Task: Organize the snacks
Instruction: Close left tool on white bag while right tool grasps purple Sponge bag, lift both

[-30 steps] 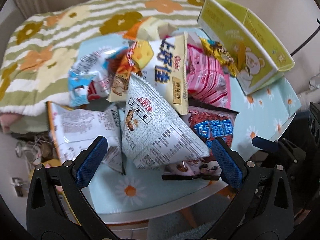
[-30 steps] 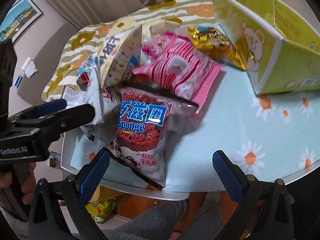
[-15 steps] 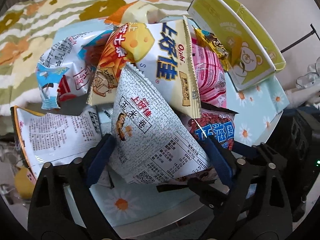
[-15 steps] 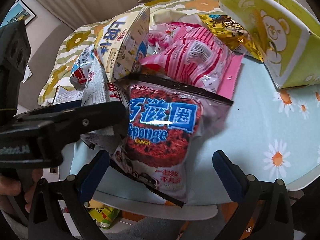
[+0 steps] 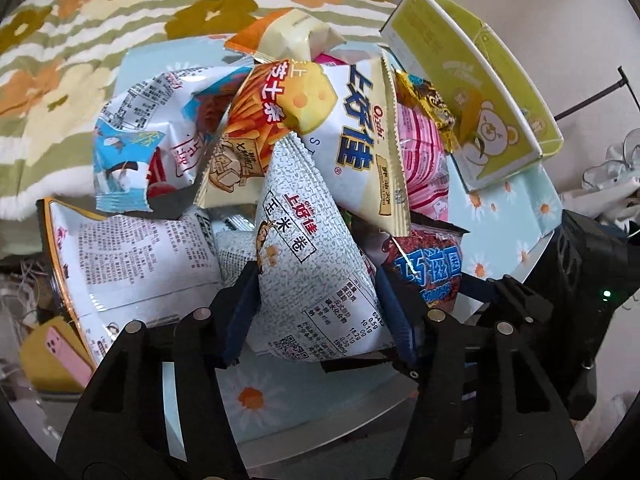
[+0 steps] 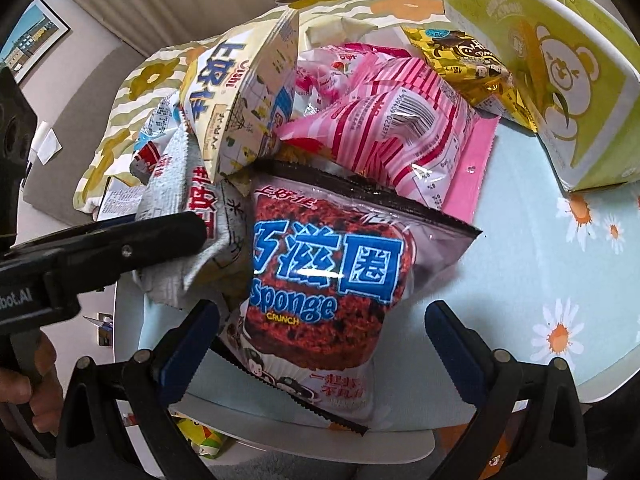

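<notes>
A heap of snack bags lies on a round table with a daisy-print cloth (image 5: 256, 396). My left gripper (image 5: 316, 316) is shut on the lower end of a white speckled corn-roll bag (image 5: 308, 264), its blue pads pressing both sides. The bag also shows in the right wrist view (image 6: 188, 248) under the left gripper's arm. My right gripper (image 6: 324, 348) is open, its jaws wide on either side of a dark red Sponge Crunch bag (image 6: 324, 276), not touching it. A yellow-green bear-print box (image 5: 480, 92) stands at the far right (image 6: 560, 76).
Other bags in the heap: a cream Oishi cheese-stick bag (image 5: 332, 120), a pink striped bag (image 6: 396, 128), a gold bag (image 6: 464, 60), a blue-white bag (image 5: 148, 136) and a large white bag (image 5: 132, 264). A flower-striped blanket (image 5: 80, 32) lies behind the table.
My left gripper has moved forward onto the white speckled bag and closed on it. My right gripper has moved closer to the Sponge Crunch bag and stays open.
</notes>
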Demonstrator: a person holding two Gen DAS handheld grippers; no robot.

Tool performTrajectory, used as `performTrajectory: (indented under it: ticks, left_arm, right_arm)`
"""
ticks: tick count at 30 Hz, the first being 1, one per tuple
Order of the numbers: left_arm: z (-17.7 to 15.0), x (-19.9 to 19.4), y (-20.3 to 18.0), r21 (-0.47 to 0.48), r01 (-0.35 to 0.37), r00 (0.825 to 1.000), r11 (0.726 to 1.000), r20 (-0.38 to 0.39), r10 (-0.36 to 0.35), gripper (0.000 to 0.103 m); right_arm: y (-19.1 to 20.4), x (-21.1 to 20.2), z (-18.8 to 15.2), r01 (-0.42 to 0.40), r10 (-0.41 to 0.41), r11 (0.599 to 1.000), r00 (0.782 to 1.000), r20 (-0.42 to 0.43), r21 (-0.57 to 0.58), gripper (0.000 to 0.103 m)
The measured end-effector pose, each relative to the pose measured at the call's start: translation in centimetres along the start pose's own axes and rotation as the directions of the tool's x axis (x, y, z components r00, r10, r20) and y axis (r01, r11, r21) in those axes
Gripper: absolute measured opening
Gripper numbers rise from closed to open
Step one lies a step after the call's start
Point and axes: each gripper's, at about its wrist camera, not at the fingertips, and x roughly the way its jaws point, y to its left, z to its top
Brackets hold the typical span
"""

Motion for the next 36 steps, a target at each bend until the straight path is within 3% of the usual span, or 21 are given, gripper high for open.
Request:
performTrajectory:
  ticks: [4, 8, 12, 25, 36]
  left_arm:
    - [0.0, -1.0, -0.3, -0.007, 0.006, 1.0, 1.0, 0.018, -0.006, 0.054]
    - [-0.1, -1.9, -0.8, -0.006, 0.009, 0.999, 1.0, 0.036, -0.009, 0.054]
    - [-0.1, -2.6, -1.0, -0.009, 0.009, 0.999, 1.0, 0.051, -0.009, 0.054]
    - [-0.2, -7.4, -1.6, -0.054, 0.032, 0.987, 0.998, 0.16, -0.023, 0.054]
    - [4.0, -11.9, -7.3, -0.009, 0.038, 0.948, 0.999, 0.315, -0.033, 0.054]
  right_arm:
    - [-0.3, 0.4, 0.4, -0.001, 0.001, 1.0, 1.0, -0.004, -0.004, 0.099]
    - [-0.5, 0.9, 0.5, -0.046, 0.046, 0.999, 0.999, -0.015, -0.021, 0.071]
    - [0.2, 0.6, 0.6, -0.03, 0.03, 0.998, 1.0, 0.0, -0.055, 0.061]
    - [-1.0, -5.3, 0.6, 0.033, -0.029, 0.999, 0.995, 0.097, -0.038, 0.059]
    - [-5.4, -14.6, 4.4, 0.071, -0.057, 0.997, 0.953, 0.296, -0.039, 0.059]
